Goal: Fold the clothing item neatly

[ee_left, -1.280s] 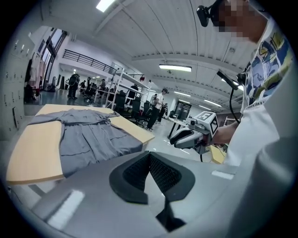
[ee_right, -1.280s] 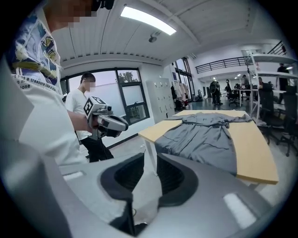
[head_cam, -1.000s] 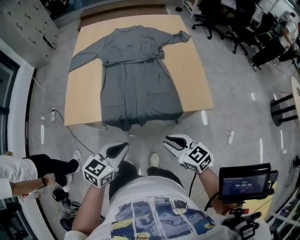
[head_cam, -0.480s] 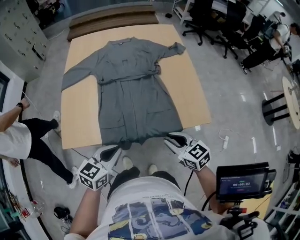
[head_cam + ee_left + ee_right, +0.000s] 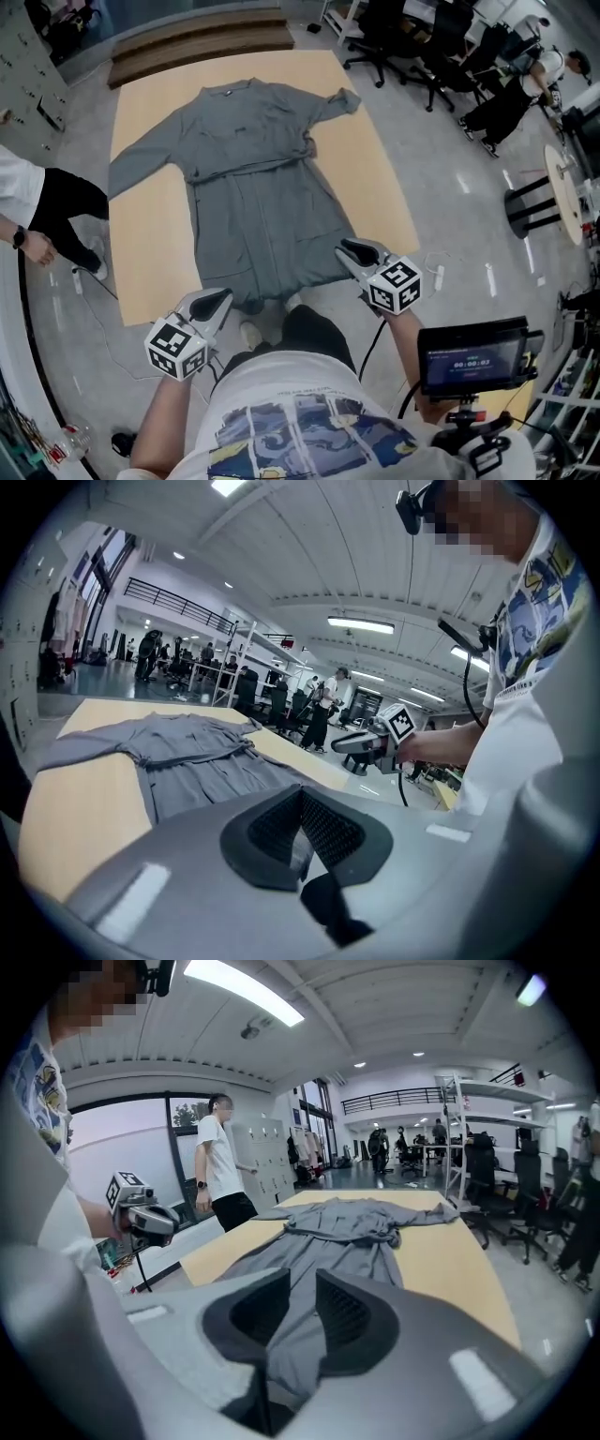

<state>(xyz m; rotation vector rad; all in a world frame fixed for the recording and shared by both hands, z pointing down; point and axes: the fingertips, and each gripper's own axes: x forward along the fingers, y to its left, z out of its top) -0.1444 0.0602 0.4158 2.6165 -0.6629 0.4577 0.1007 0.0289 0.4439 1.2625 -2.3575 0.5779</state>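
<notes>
Now no fold is made yet: the shut left tool (image 5: 223, 297) and the slightly open right tool (image 5: 347, 249) hold nothing, and should next grab the dress (image 5: 253, 187) by its hem just ahead.

Timer digits on small monitor (image 5: 472, 354), too small to read

Closed claw (image 5: 302, 808), grey robe (image 5: 202, 761) beyond

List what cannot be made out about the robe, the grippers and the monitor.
Near edge of the robe: right gripper view, hidden behind the jaws.
Whether the right gripper touches the robe: head view, overlap hides it.
Text on the monitor: head view, too small.
</notes>
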